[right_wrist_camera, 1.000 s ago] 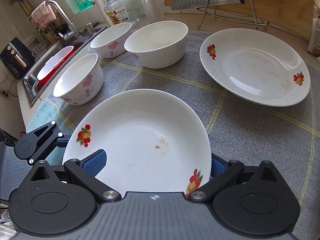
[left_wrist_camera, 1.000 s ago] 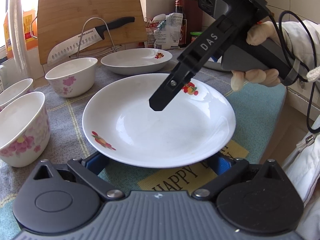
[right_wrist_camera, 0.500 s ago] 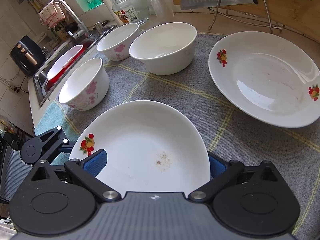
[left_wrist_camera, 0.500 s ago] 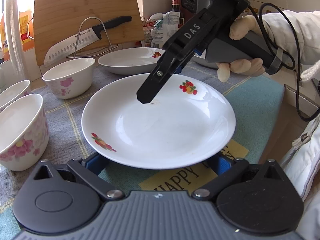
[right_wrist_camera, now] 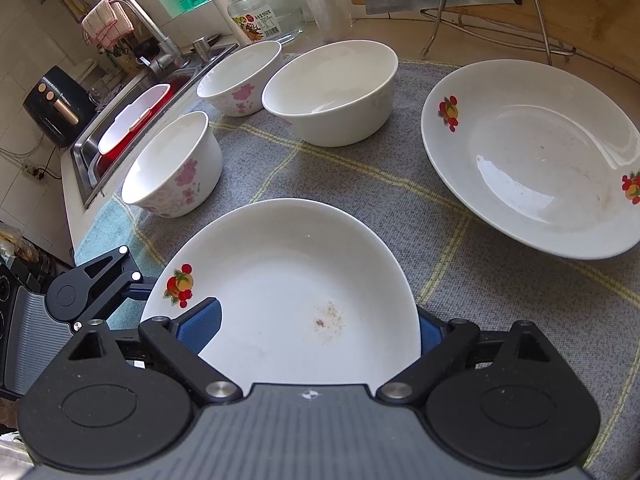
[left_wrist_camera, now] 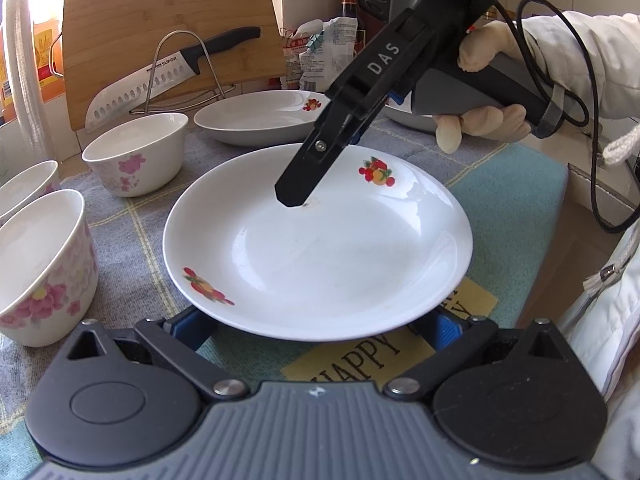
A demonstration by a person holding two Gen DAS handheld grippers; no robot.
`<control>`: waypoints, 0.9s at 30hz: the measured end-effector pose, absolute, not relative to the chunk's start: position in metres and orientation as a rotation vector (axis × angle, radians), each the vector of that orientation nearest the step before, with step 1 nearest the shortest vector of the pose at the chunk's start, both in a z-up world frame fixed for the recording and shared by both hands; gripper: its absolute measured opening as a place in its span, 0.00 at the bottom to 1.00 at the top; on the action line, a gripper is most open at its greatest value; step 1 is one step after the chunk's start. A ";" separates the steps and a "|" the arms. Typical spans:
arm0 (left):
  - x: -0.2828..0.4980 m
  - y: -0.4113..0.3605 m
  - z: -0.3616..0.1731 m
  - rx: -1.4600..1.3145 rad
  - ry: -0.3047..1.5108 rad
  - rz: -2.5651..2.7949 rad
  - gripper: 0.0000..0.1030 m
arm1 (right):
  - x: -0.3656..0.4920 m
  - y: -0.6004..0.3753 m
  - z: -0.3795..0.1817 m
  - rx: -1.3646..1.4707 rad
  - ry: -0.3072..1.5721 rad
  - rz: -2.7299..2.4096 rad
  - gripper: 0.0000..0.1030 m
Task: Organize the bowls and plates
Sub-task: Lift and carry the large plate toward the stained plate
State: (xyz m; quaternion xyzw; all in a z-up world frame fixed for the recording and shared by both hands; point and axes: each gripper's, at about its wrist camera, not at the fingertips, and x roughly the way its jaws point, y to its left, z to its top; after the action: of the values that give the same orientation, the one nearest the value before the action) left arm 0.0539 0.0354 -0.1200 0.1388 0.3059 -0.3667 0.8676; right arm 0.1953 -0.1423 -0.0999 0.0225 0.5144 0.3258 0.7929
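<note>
1. My left gripper points across the near plate; its blue pads sit at the plate's near rim, one on each side, spread wide apart. I cannot tell whether they touch the rim.
2. My right gripper comes at the same plate from its far side and tilts down over it. Its jaws are closing, with the plate's edge between them. One blue pad lies over the inside of the plate, the other shows past the rim. No firm clamp shows.
3. In the left view my right hand, gloved, holds that gripper's handle, and one black finger hangs over the plate's middle.
4. The plate rests on the grey checked cloth, partly over a teal mat. There is a small brown smear near its centre.
5. A second plate sits farther back on the cloth, apart from the first.
6. Three bowls stand to the side, near one another, none stacked.
7. Behind them a knife lies on a wire rack against a board.
</note>
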 end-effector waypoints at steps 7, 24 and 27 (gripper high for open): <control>0.055 0.034 -0.119 0.299 0.653 -0.764 1.00 | 0.196 -0.140 -0.099 0.039 1.116 0.699 0.95; 0.054 0.032 -0.109 0.330 0.669 -0.741 0.99 | 0.192 -0.142 -0.086 0.029 1.096 0.720 0.95; 0.054 0.031 -0.103 0.336 0.662 -0.744 0.99 | 0.191 -0.146 -0.082 0.028 1.086 0.719 0.95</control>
State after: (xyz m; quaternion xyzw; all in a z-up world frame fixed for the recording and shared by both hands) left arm 0.0537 0.0310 -0.1029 0.1603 0.3159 -0.3551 0.8651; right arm 0.1906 -0.1455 -0.0816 0.0130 0.5054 0.3346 0.7953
